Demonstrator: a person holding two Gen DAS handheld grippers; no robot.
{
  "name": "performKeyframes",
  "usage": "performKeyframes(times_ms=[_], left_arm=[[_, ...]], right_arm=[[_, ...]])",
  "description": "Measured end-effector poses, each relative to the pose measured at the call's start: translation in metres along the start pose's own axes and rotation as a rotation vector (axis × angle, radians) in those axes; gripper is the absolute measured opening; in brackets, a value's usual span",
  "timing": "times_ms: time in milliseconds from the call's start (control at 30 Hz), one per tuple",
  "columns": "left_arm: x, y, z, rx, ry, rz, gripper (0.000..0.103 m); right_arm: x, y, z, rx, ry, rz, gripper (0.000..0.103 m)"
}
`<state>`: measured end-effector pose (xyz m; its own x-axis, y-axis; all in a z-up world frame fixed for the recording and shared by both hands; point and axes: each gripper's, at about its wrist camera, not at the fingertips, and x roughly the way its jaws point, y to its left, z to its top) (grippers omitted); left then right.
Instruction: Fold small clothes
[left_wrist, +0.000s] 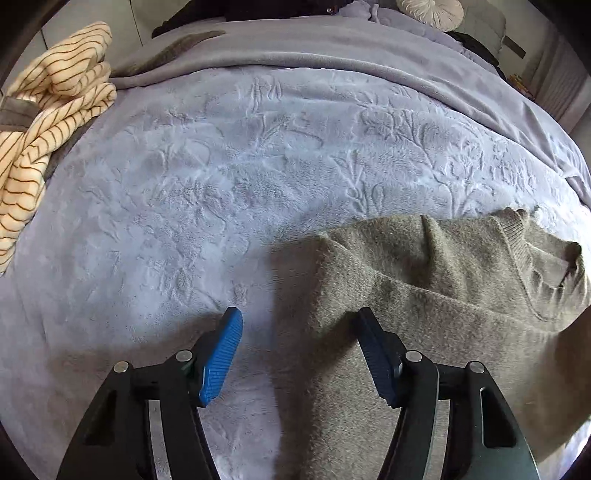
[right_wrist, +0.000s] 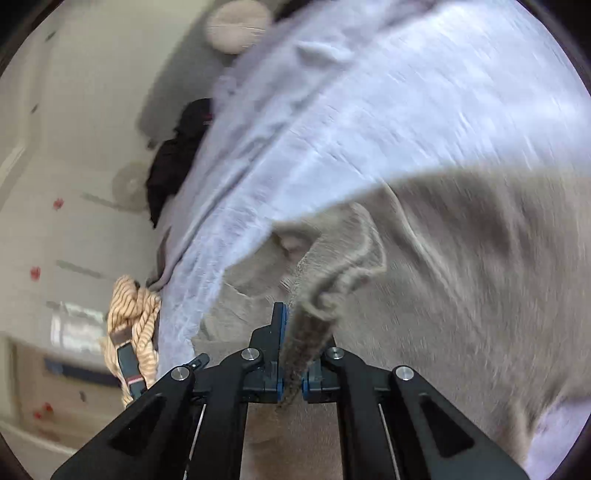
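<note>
A grey knit sweater (left_wrist: 424, 295) lies on the lilac embossed blanket (left_wrist: 221, 184), neckline toward the right. My left gripper (left_wrist: 299, 328) points down over the sweater's left edge. Its blue pads (left_wrist: 221, 354) stand apart, the left one over the blanket and the right one over the knit, neither pressing. In the blurred, tilted right wrist view, my right gripper (right_wrist: 295, 343) is shut on a bunched fold of the grey sweater (right_wrist: 461, 258) beside the ribbed edge. That cloth hides its right fingertip.
A cream garment with brown stripes (left_wrist: 48, 110) is heaped at the blanket's far left edge, the same cream garment (right_wrist: 131, 314) hanging off the bed's side. A round cushion (left_wrist: 428, 11) and dark clothing (right_wrist: 177, 155) sit at the head of the bed.
</note>
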<state>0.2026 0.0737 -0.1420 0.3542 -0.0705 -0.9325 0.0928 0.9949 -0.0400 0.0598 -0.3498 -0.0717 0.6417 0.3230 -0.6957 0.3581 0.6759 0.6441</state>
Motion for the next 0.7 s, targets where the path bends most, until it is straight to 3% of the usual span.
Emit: performKeyframes(times_ms=[100,233,333,400,500,600,700], left_arm=[[0.003,0.005,-0.001,-0.027,0.001,-0.006,0.066],[-0.006,0.007,-0.003,-0.002,0.009,0.003,0.067],[-0.024,0.007,-0.005,0.033,-0.002,0.005,0.068],[-0.037,0.005,-0.009,0.055,-0.004,-0.008,0.077],[-0.056,-0.002,-0.023,0.104,-0.004,-0.046,0.077],[-0.060,-0.015,-0.043,0.160,0.027,-0.046,0.077],[-0.045,-0.021,-0.061,0.203,0.079,0.007,0.077]], right_arm=[[-0.001,-0.013,0.005,-0.027,0.015,-0.082,0.007],[0.020,-0.061,-0.005,0.017,0.124,-0.267,0.013],[-0.002,-0.073,-0.014,0.063,0.097,-0.249,0.019],[-0.017,-0.075,-0.017,0.085,0.093,-0.262,0.027],[-0.032,-0.071,-0.031,0.109,0.103,-0.283,0.041],[-0.039,-0.060,-0.047,0.115,0.118,-0.286,0.041],[-0.038,-0.041,-0.056,0.053,0.116,-0.254,0.041]])
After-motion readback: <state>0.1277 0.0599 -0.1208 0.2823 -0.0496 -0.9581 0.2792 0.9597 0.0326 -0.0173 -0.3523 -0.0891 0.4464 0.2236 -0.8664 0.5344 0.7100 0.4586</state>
